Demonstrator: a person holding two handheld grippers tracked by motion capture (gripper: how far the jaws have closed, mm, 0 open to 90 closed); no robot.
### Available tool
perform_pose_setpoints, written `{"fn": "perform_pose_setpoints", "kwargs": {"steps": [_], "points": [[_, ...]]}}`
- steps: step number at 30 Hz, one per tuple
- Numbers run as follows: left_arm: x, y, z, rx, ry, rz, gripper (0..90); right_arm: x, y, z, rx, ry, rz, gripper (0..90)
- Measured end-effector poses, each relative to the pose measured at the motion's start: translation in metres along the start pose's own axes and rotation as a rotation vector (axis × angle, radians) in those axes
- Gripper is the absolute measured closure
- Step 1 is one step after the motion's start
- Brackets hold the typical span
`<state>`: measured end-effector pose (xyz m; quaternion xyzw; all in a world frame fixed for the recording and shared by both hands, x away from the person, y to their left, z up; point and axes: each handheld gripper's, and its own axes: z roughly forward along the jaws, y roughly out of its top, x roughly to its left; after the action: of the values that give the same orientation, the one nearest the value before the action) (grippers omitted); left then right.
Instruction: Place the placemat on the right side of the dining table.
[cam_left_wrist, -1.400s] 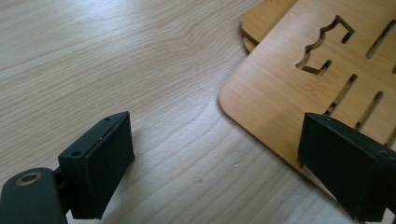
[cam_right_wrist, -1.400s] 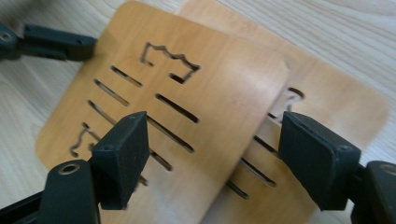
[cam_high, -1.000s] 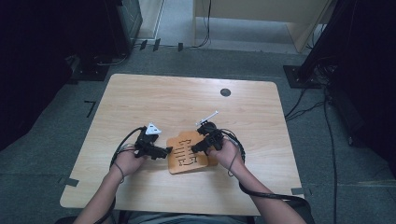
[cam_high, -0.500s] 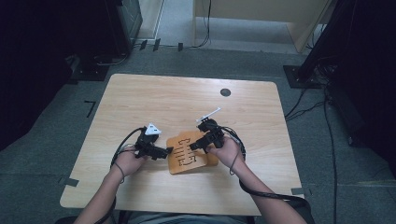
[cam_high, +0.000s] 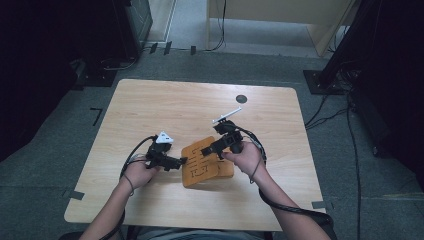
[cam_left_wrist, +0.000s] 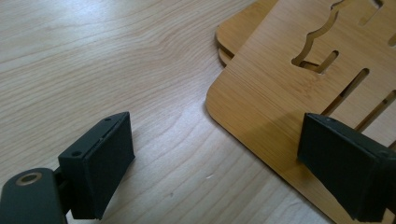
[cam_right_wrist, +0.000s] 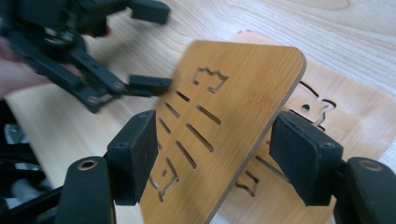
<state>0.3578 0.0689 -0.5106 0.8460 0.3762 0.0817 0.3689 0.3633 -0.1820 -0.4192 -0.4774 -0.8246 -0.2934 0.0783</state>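
My worktop is pale wood with rounded corners and a small dark round spot near its far edge. It stands on grey carpet marked with bits of black tape. Black cables trail over the floor on the right. Beyond the far edge stands a light wooden cabinet; dark equipment looms on both sides in shadow.

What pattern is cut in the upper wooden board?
Slots and notched shapes cut through the upper wooden board; clearest in the right gripper view.
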Motion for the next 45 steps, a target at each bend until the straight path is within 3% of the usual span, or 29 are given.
{"fn": "perform_pose_setpoints", "kwargs": {"steps": [7,11,15,19,22,23,27,30,37,41,45], "points": [[-0.006,0.001,0.003,-0.002,-0.007,0.026,9.6,0.017,0.005,-0.018,-0.012,0.071,-0.013,42.0],[-0.01,0.001,0.005,-0.002,-0.017,0.038,9.6,0.019,0.002,-0.005,0.033,0.093,0.006,46.2],[-0.012,0.001,0.005,-0.002,-0.022,0.054,9.6,0.011,-0.002,0.016,0.068,0.113,0.046,49.5],[-0.012,0.0,0.005,-0.006,-0.025,0.061,9.6,0.004,-0.004,0.025,0.072,0.172,0.079,37.1],[-0.012,0.0,0.005,-0.007,-0.024,0.062,9.6,0.002,-0.004,0.025,0.078,0.189,0.071,35.3],[-0.012,0.0,0.006,-0.007,-0.024,0.065,9.6,0.002,-0.004,0.025,0.08,0.191,0.069,36.6],[-0.013,-0.001,0.006,-0.007,-0.022,0.086,9.6,0.001,-0.005,0.021,0.089,0.151,0.056,57.4],[-0.013,-0.001,0.006,-0.006,-0.024,0.087,9.6,0.003,-0.005,0.015,0.088,0.119,0.015,71.0],[-0.007,-0.001,0.001,0.016,-0.037,0.078,9.6,-0.004,-0.005,0.007,0.131,0.151,0.052,81.4],[-0.002,-0.001,-0.008,0.033,-0.098,0.057,9.6,-0.006,-0.005,0.002,0.142,0.182,0.067,86.7],[0.002,0.0,-0.016,0.015,-0.113,0.057,14.7,-0.005,-0.004,-0.007,0.151,0.194,0.057,87.6]]}}
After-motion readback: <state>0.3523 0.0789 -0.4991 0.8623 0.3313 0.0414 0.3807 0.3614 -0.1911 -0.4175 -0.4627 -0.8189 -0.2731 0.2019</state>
